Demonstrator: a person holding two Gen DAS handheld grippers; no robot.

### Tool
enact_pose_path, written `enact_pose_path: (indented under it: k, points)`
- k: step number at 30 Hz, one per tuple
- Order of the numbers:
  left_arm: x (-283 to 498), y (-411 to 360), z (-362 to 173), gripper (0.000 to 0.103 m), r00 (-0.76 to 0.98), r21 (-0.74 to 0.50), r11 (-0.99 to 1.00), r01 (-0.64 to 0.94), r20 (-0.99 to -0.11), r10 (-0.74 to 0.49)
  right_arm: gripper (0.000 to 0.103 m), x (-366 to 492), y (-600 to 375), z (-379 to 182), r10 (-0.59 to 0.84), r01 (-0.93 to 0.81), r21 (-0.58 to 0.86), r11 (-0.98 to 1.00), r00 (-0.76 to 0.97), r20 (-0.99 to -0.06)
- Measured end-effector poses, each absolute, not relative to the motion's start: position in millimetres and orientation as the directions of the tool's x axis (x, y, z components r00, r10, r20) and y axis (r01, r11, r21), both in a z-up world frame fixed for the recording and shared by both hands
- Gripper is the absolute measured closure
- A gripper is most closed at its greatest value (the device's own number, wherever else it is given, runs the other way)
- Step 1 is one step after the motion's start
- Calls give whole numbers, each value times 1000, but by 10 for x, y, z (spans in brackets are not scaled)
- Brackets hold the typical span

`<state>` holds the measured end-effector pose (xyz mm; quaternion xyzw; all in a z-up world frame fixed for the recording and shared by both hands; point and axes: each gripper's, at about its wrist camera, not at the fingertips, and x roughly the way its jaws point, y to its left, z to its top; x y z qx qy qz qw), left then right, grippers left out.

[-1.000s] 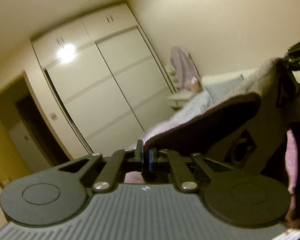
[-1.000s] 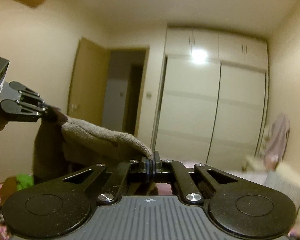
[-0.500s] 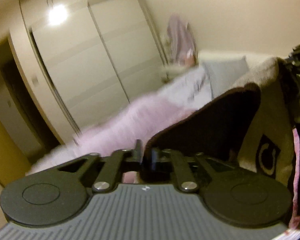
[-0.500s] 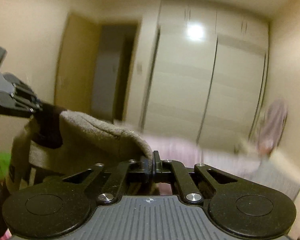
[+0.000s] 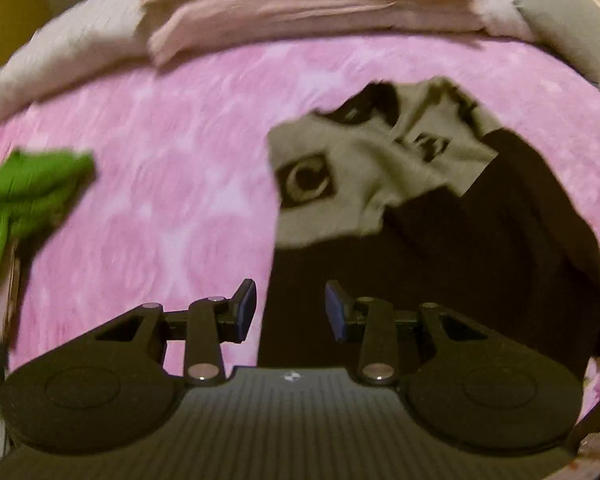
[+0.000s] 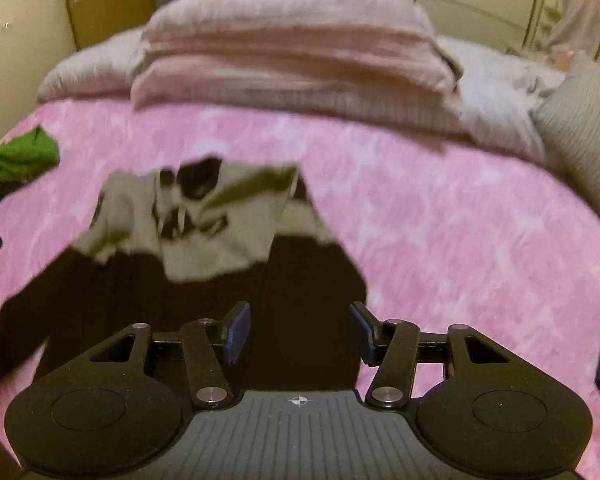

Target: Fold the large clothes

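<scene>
Sweater [image 6: 203, 264] lies crumpled on bed [image 6: 440, 240], just ahead of both claws. Folded blanket stack [image 6: 291, 60] sits behind it at far end; pillow [image 6: 580, 140] to stack's right. Small cloth [image 5: 23, 200] lies well left of sweater.

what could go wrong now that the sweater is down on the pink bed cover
The sweater lies bunched, its grey top folded over the black body, so any fold made now would likely lock in creases.

Both the left gripper and right gripper have just been opening with nothing between the pads, so a re-grip may catch a doubled layer.

The green garment lies close by on the bed cover and could get dragged in.
</scene>
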<state>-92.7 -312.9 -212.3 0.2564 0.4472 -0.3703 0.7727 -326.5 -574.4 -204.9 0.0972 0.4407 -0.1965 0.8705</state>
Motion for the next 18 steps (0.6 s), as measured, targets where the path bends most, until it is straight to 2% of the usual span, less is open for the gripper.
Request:
enact_pose_path:
  k: [3, 6, 13, 15, 16, 17, 18]
  points:
    - [-871, -2982, -2256, 62, 311, 43, 622, 782, -891, -330, 50, -3199, -5756, -2224, -234, 383, -21, 923, 518, -823]
    - [-609, -3182, -2517, 58, 278, -2, 628, 778, -896, -347, 48, -3037, -5850, -2494, -252, 375, -53, 926, 503, -827]
    - [-188, -3760, -3296, 58, 155, -67, 551, 832, -925, -347, 38, -2385, -6148, -2853, -295, 379, -111, 919, 469, -833]
    - [-136, -3820, -3391, 63, 123, -89, 534, 841, -929, -348, 38, -2177, -6244, -2951, -302, 375, -125, 918, 462, -834]
    - [-129, -3827, -3390, 70, 116, -92, 522, 848, -929, -352, 38, -2075, -6292, -3010, -304, 379, -127, 916, 454, -838]
    - [-120, -3827, -3369, 95, 100, -102, 502, 859, -928, -359, 38, -1969, -6339, -3079, -303, 385, -127, 914, 443, -844]
    - [-102, -3815, -3336, 99, 83, -116, 493, 862, -928, -364, 38, -1862, -6380, -3153, -301, 385, -129, 914, 430, -851]
